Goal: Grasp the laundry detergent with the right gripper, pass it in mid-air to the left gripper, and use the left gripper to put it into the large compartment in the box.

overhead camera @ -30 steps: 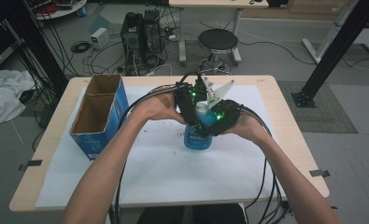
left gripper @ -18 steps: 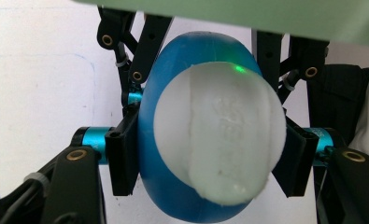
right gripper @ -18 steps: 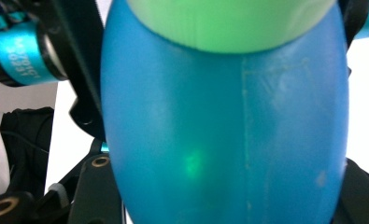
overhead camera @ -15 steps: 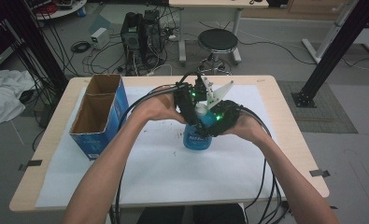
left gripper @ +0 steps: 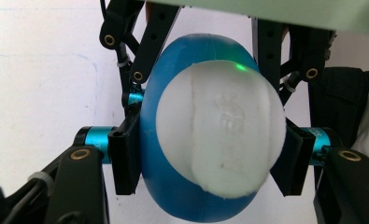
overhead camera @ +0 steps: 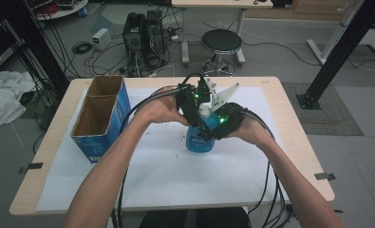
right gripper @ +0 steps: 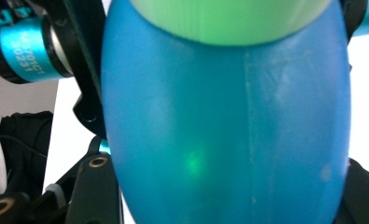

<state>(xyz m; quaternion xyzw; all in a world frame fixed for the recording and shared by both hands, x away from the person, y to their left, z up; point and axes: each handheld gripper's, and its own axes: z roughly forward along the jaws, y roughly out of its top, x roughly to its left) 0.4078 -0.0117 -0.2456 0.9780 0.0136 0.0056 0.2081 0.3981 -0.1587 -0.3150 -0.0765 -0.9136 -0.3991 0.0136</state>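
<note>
One blue bottle (overhead camera: 198, 138) w/ one white cap (left gripper: 219, 140), pinched between two tools: left tool (left gripper: 210, 161), right tool (right gripper: 219, 186).

Grey floor (overhead camera: 270, 52) — black stool (overhead camera: 221, 40)

Both grippers are black linkage builds with brass-looking pivot screws and anodized teal spacers. The left gripper (overhead camera: 193, 102) has a green LED glowing, and thick black cables trail back along bare forearms. The right gripper (overhead camera: 223, 122) carries a grey three-cornered plate.
</note>
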